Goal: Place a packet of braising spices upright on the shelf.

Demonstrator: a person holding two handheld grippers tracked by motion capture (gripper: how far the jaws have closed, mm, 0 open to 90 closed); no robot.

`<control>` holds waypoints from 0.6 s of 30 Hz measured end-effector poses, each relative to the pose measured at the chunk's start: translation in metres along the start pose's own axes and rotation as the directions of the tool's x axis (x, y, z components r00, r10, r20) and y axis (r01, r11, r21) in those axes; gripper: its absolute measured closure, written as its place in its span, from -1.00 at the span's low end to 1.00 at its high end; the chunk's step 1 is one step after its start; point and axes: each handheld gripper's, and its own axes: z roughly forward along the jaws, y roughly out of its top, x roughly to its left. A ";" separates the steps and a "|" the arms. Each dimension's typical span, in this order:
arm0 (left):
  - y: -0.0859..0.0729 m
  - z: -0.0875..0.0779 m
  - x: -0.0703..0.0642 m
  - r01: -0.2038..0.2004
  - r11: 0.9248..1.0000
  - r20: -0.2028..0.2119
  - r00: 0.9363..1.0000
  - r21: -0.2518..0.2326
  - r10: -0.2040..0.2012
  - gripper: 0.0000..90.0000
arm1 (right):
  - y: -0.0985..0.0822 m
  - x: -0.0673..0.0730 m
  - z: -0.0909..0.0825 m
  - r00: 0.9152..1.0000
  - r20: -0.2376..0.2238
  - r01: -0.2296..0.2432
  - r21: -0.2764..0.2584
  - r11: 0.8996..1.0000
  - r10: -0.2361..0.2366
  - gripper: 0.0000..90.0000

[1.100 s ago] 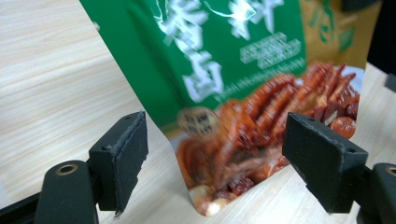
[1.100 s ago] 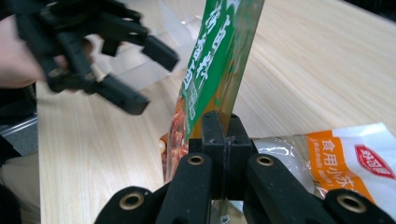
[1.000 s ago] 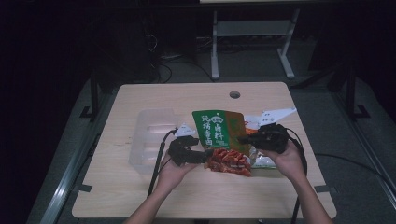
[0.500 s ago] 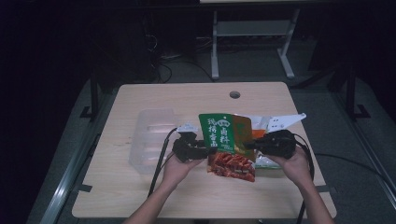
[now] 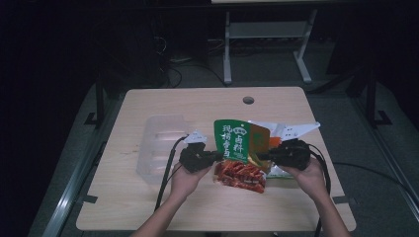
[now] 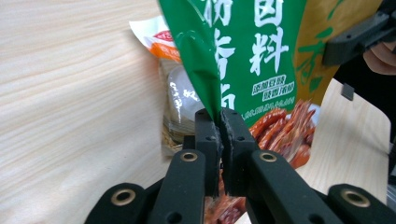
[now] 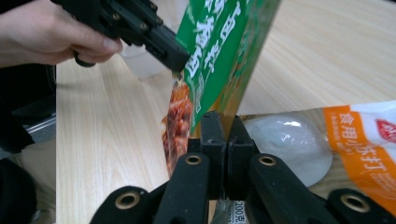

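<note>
Above the near half of the wooden table (image 5: 163, 202), a green seasoning pouch (image 5: 236, 140) hangs pinched between two grippers.

The left gripper (image 6: 220, 122), whose jaws have just been closing, clamps the pouch's left edge; the right gripper (image 7: 225, 126) is clamped on its right edge. The pouch stands roughly upright, its red lower part near the tabletop, in front of an orange-and-white packet (image 7: 364, 140) lying flat. A clear plastic tray (image 5: 158, 143) rests to the left.

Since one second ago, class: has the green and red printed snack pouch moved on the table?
Yes. The green and red printed snack pouch shifted right, away from the clear plastic tray, and now stands more upright.
</note>
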 end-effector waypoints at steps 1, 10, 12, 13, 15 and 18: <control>0.000 0.000 0.000 -0.003 1.000 -0.003 1.000 0.000 0.003 0.94 | 0.000 0.000 0.000 1.000 0.000 0.000 0.000 1.000 0.000 0.94; -0.001 -0.001 -0.004 -0.038 0.999 -0.029 0.999 0.008 0.039 0.96 | -0.001 -0.002 0.009 0.998 0.018 -0.057 0.021 0.998 0.057 0.73; -0.001 0.000 -0.006 -0.039 0.999 -0.032 0.999 0.006 0.039 0.96 | -0.001 0.000 0.014 0.998 0.033 -0.060 0.043 0.997 0.059 0.68; -0.001 0.000 -0.006 -0.041 0.999 -0.031 0.999 0.006 0.041 0.96 | -0.001 0.001 0.016 0.997 0.035 -0.064 0.048 0.997 0.062 0.67; -0.001 0.000 -0.006 -0.040 0.999 -0.034 0.999 0.013 0.040 0.96 | 0.000 0.002 0.020 0.997 0.042 -0.060 0.059 0.996 0.058 0.67; -0.001 0.000 -0.006 -0.044 0.999 -0.034 0.998 0.014 0.045 0.96 | -0.001 0.001 0.024 0.996 0.051 -0.072 0.064 0.995 0.069 0.69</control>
